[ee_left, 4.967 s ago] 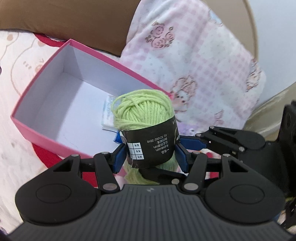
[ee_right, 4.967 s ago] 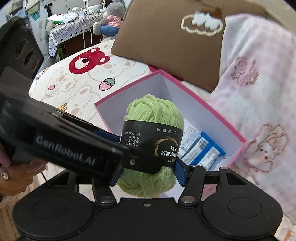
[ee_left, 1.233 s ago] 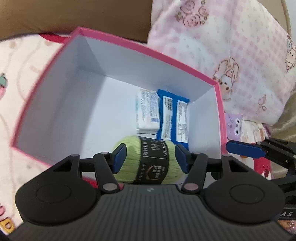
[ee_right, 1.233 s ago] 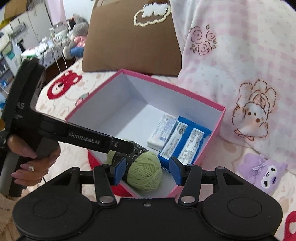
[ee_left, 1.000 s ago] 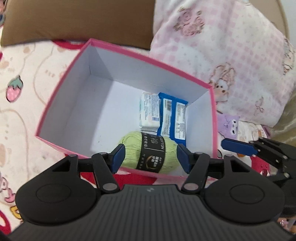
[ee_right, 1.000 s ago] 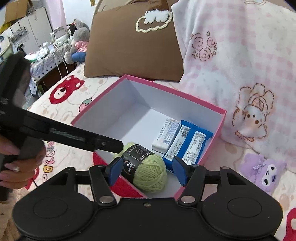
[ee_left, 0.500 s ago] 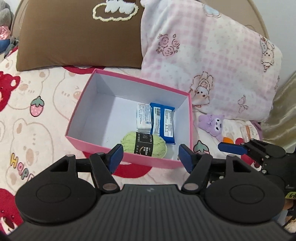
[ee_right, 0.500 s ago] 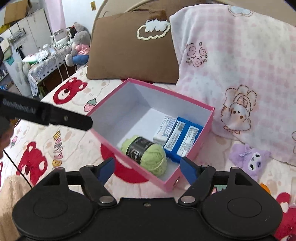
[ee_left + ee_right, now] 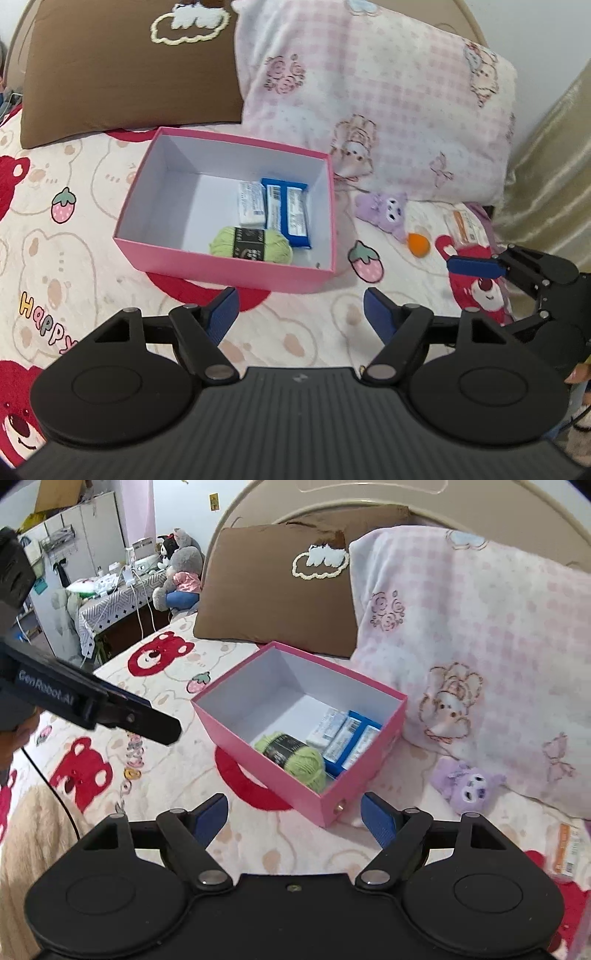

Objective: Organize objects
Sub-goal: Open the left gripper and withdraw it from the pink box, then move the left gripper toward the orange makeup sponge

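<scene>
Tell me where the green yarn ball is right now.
The green yarn ball lies inside the pink box against its near wall, just in front of the white packet and blue packets.

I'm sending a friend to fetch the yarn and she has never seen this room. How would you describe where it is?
On the bed, in front of the brown pillow, sits an open pink box. The green yarn ball lies inside against the near wall, next to a white packet and blue packets. It is the only round, fuzzy thing there, with a black label band.
</scene>
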The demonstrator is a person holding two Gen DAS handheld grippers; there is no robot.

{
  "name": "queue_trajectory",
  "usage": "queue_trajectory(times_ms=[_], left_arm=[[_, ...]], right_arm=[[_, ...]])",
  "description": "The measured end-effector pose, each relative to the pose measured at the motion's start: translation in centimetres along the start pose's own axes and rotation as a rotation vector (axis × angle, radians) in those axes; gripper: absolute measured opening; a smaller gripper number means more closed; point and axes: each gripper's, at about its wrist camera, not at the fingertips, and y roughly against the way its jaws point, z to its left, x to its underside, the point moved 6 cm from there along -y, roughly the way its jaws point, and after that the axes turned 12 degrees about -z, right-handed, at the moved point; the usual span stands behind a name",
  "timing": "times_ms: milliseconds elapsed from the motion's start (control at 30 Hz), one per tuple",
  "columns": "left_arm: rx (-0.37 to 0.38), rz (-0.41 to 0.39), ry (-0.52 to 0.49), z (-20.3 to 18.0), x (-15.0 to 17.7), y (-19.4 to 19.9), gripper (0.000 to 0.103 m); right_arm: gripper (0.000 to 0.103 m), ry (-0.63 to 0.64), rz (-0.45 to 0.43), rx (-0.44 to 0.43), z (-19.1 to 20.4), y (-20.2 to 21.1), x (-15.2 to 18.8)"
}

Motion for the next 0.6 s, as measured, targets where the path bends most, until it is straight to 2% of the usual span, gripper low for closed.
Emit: queue_trajectory(times_ms=[300, 600], left_arm=[[0.067, 0.052, -0.045, -3.2, 1.7, 0.7, 0.075], [0.11, 0.096, -0.075, -6.8, 3.1, -1.4, 0.075]], right_arm=[[0.083, 0.003, 0.031, 0.073, -3.3, 4.1, 2.8], [0.083, -0.014, 0.038, 0.124, -6.3, 6.2, 5.5]])
